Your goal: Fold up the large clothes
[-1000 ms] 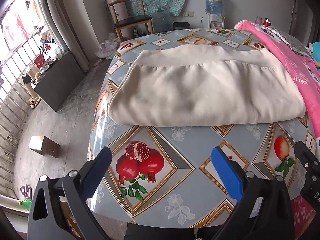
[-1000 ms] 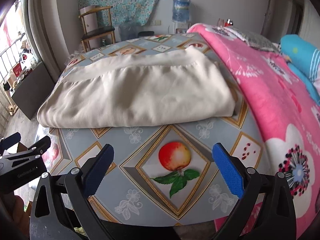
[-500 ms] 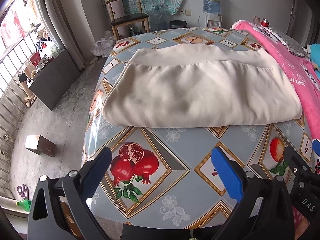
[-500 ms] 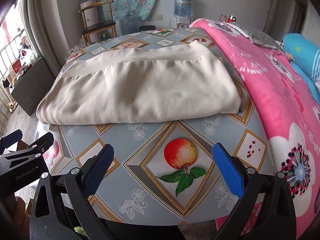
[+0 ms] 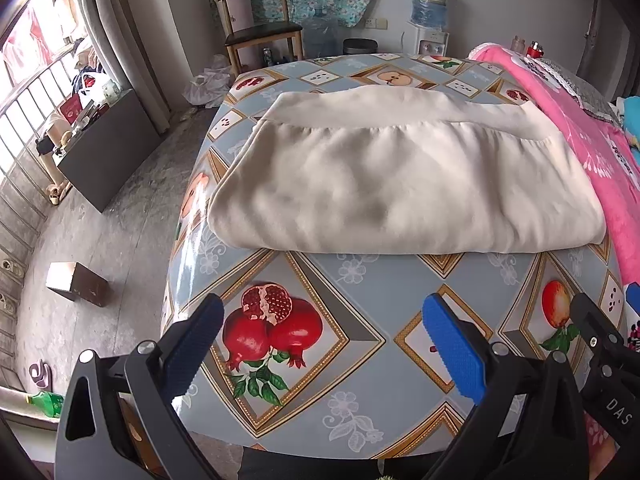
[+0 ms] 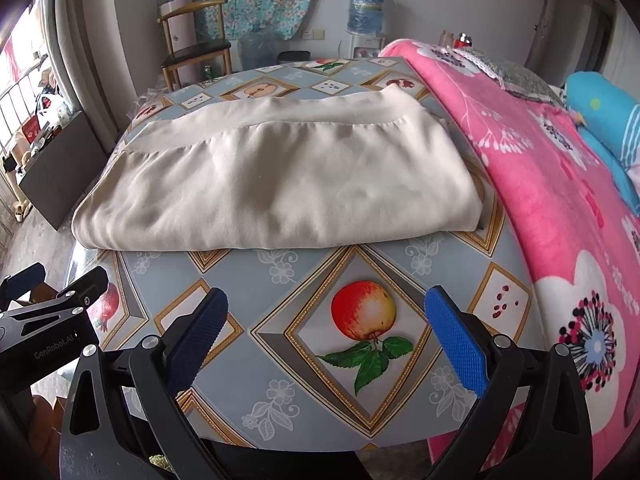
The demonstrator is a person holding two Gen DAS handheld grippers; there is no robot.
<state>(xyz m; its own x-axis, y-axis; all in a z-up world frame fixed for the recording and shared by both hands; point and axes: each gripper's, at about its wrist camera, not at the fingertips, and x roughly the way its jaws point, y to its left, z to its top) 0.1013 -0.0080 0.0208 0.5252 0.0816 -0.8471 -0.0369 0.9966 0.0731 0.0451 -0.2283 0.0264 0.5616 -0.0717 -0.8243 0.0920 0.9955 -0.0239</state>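
A cream garment lies folded into a thick, wide rectangle on the table, across its middle and far part, with its plain band along the far edge and its folded edge toward the camera. In the right wrist view the garment reaches almost to the table's right edge, just beside a pink blanket that covers a bed along that side. The tablecloth shows fruit pictures in gold frames: a pomegranate near the left gripper and an apple near the right one.

The left gripper hangs over the near end of the table, jaws spread wide, nothing between its blue pads, well short of the garment. The right gripper is likewise released and empty, its pads on either side of the apple picture, also apart from the cloth. Each gripper shows at the edge of the other's view.

Beyond the table stand a wooden chair and a water dispenser against the wall; a small box sits on the floor at left
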